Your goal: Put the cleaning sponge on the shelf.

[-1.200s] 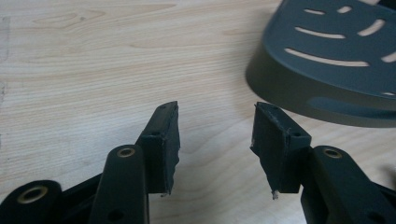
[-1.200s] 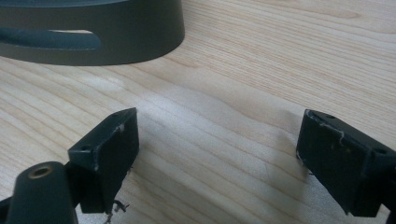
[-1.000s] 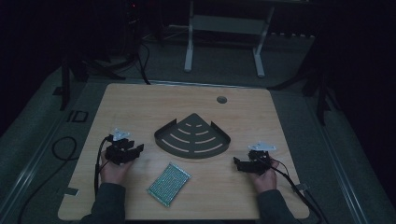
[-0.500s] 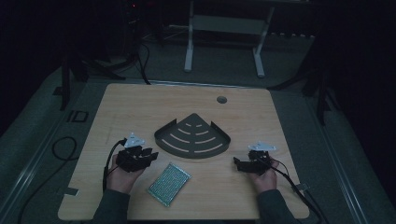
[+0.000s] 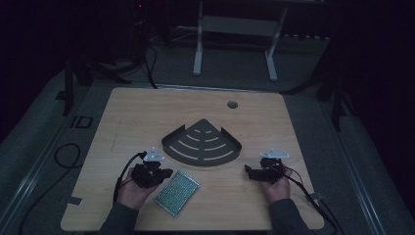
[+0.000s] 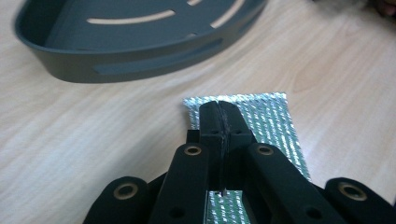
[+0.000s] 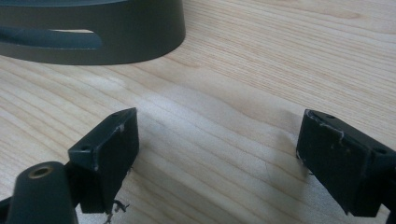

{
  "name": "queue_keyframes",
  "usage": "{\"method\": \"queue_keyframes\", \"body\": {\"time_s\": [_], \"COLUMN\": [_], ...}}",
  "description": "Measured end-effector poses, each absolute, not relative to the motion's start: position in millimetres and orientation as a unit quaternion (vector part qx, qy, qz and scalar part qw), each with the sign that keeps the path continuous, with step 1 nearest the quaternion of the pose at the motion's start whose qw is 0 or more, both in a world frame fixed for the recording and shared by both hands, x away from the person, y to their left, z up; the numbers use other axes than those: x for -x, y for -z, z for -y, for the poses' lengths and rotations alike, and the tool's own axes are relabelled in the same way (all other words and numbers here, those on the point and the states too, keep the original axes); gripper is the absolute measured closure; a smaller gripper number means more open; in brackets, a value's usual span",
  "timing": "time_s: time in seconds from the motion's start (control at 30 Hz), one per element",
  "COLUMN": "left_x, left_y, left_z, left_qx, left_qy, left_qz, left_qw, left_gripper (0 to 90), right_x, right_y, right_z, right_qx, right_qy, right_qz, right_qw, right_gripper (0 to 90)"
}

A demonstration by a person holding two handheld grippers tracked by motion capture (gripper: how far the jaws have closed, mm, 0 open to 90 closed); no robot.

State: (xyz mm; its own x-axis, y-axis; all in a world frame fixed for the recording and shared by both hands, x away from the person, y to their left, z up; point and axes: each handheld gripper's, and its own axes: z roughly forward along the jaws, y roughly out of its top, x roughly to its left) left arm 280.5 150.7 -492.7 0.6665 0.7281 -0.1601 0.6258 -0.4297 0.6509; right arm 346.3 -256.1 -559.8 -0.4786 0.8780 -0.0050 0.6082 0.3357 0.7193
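Wooden worktop, dim room. L gripper jaws closed, empty, over foil pad near front edge. R gripper jaws wide apart, empty, beside grey tray.

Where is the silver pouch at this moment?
In the high view the silver pouch lies flat near the table's front edge, left of centre, just front of the grey tray and right beside the left gripper.
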Motion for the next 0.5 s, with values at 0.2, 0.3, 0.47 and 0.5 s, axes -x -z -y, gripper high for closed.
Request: {"method": "queue_keyframes", "body": {"time_s": [0.2,0.3,0.47,0.5], "left_x": [-277.1,-275.3,-273.0,-272.9], "left_y": [493.7,496.6,504.3,506.4], "left_z": [-146.0,-142.5,-137.6,-136.5], "left_qx": [-0.853,-0.863,-0.873,-0.874], "left_qy": [-0.061,-0.054,-0.040,-0.038], "left_qz": [-0.396,-0.389,-0.385,-0.384], "left_qw": [0.335,0.319,0.299,0.295], "left_gripper": [89.7,89.7,89.7,89.7], "right_x": [-346.3,-346.3,-346.2,-346.2], "right_y": [559.8,559.8,559.8,559.8], "right_z": [256.1,256.0,256.1,256.1], "right_qx": [-0.469,-0.469,-0.468,-0.468], "right_qy": [-0.335,-0.335,-0.335,-0.335], "right_qz": [-0.792,-0.792,-0.792,-0.793], "right_qw": [0.201,0.201,0.201,0.201], "right_gripper": [12.7,12.7,12.7,12.7]}}
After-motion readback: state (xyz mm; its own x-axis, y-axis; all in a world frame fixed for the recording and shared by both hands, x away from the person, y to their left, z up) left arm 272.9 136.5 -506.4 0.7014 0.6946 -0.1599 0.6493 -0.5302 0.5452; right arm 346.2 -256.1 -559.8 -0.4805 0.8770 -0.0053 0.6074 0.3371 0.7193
